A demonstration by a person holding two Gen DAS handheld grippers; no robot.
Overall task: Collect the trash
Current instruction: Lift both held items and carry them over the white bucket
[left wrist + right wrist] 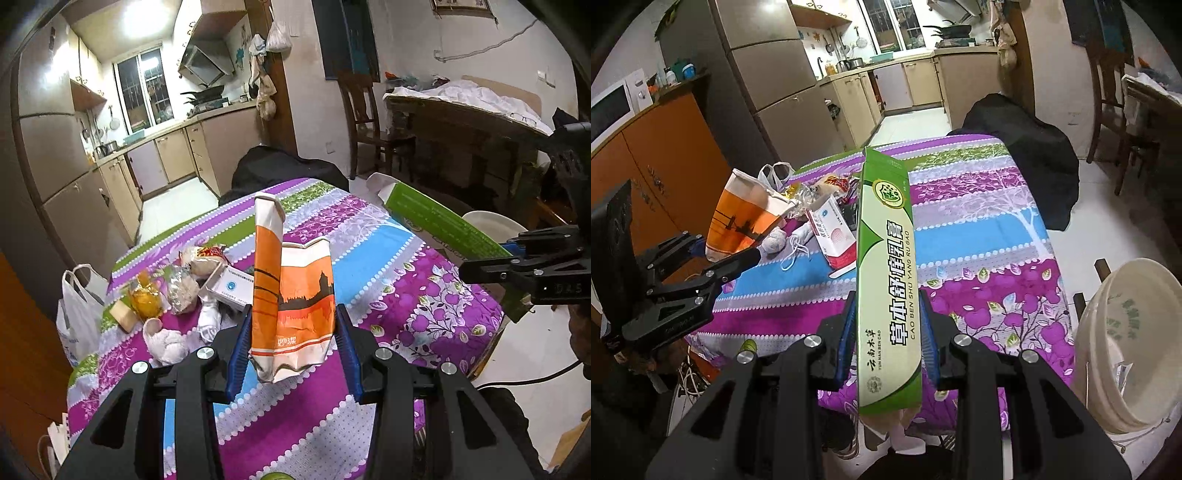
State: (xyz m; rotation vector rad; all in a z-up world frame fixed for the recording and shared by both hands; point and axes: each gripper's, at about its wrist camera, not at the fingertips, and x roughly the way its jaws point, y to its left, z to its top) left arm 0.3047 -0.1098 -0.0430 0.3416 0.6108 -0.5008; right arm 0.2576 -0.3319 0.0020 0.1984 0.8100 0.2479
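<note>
Clamped between the blue pads of the left gripper (293, 341): a crumpled orange-and-white paper carton (291, 295), folded and dented, printed with a dark skyline, held upright above the near edge of the purple floral-striped tablecloth (406, 295). Pinched lengthwise in the tightly closed right gripper (888, 332): a long green-and-cream cardboard tube box (886, 280) with Chinese lettering (far flap open, seen only from the left wrist), lifted over the near right corner. Off that right edge, a cream plastic basin (1126, 343) holding scraps of paper, shown fully only from the right wrist. Farther along the left edge, a litter pile: white-and-red medicine box (831, 232), crumpled white tissue (166, 343), yellow wrapper (146, 295), foil ball (181, 291). Hanging off the far left corner, a white plastic bag (79, 314); contents hidden. Beyond the far edge, a black bundle (1027, 147).
</note>
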